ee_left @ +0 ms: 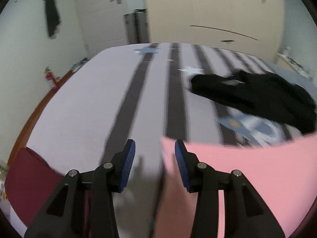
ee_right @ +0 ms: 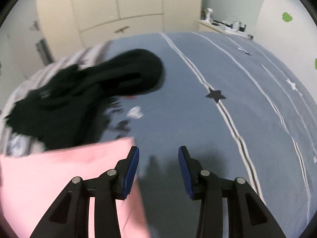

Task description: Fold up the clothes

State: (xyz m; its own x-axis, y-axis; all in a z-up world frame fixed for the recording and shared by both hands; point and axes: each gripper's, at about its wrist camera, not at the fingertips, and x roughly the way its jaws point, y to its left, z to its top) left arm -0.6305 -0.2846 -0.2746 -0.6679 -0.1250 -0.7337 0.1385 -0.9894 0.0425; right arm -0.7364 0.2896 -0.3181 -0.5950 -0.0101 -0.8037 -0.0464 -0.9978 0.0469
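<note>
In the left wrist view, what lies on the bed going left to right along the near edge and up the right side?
Dark red garment → left claw, open over bare bedsheet → pink garment → black garment, farther back on the right.

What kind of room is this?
Most likely a bedroom: a wide bed with a striped, star-patterned cover, tall cream wardrobe doors behind it, and a white door with a metal handle. A pink garment lies on the bed.
</note>
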